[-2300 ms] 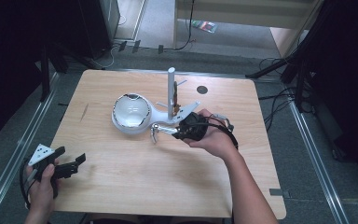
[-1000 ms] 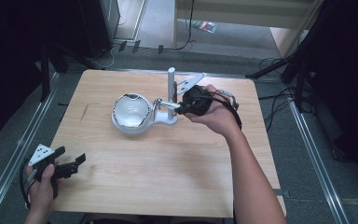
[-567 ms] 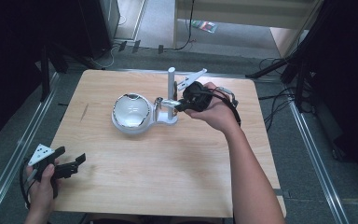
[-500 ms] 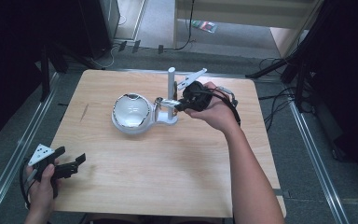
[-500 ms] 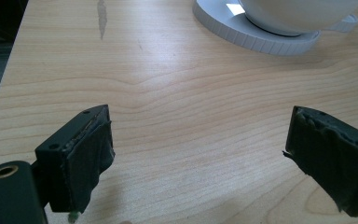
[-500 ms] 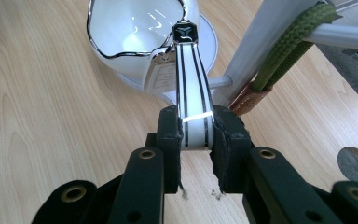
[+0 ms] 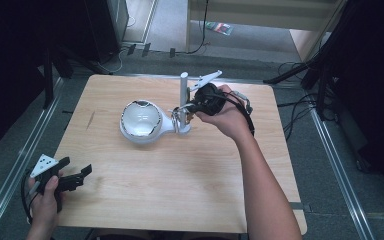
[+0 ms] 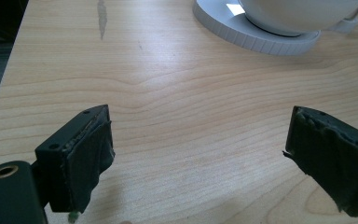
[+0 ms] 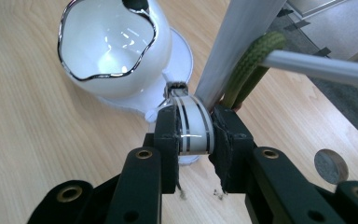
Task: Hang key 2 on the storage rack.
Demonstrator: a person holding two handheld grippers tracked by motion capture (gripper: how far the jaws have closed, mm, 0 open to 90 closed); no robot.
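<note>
The light wooden desk has a dark streak near its left edge. A coin lies flat on the wood by the far right side. Grey floor surrounds the desk, with metal rails along both sides, black cables at the right, and a small colourful packet beyond the far edge.

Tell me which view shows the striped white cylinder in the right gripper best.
The right gripper view: the striped cylinder sits close up, clamped between the right gripper's jaws, black bands clear. In the high view that spot by the white bowl is tiny and half hidden by the hand. The left gripper view looks at the bowl's base.
</note>
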